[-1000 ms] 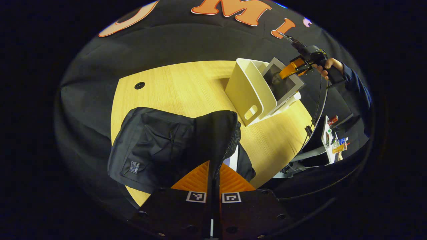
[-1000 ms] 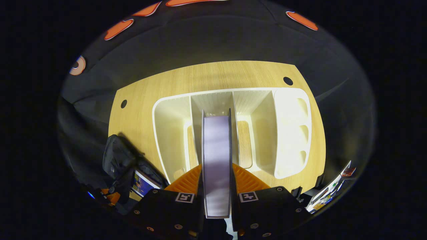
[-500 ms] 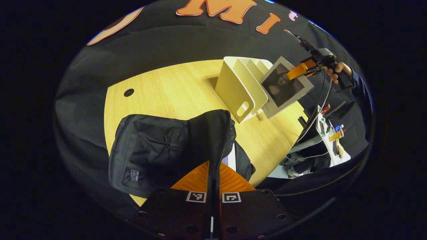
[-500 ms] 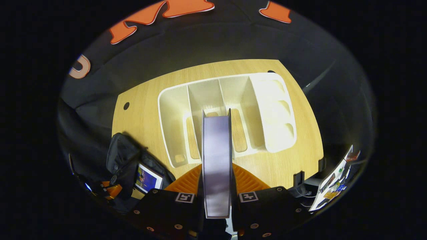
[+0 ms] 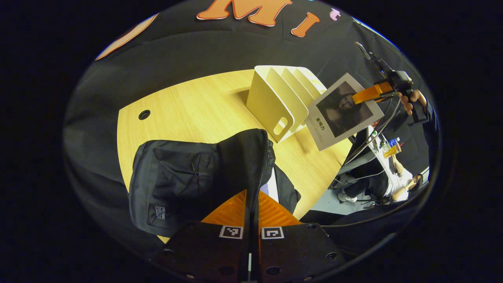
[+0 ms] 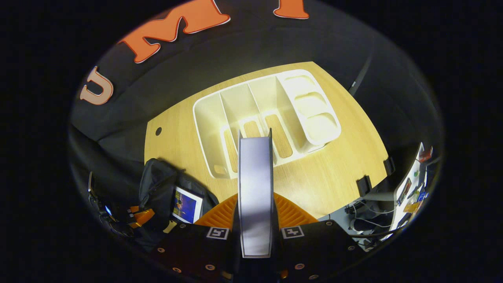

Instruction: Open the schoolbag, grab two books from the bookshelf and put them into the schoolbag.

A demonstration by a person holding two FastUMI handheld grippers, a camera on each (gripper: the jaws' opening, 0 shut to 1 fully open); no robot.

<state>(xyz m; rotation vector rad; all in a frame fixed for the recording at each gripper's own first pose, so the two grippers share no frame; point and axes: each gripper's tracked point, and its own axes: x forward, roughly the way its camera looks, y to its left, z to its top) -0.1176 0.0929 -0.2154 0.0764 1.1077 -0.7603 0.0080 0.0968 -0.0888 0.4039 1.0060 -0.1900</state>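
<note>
While the left gripper (image 5: 251,204) pinches the schoolbag (image 5: 196,173) flap, the right gripper (image 6: 255,204) clamps a book (image 6: 255,188) above the empty bookshelf (image 6: 267,114).

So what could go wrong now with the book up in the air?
The right tongs pinch the book only near one edge, so it might tilt or slip out. The left tongs hold the schoolbag flap up by a thin bit; if it slips, the opening could close. A first book already inside may block the second.
</note>
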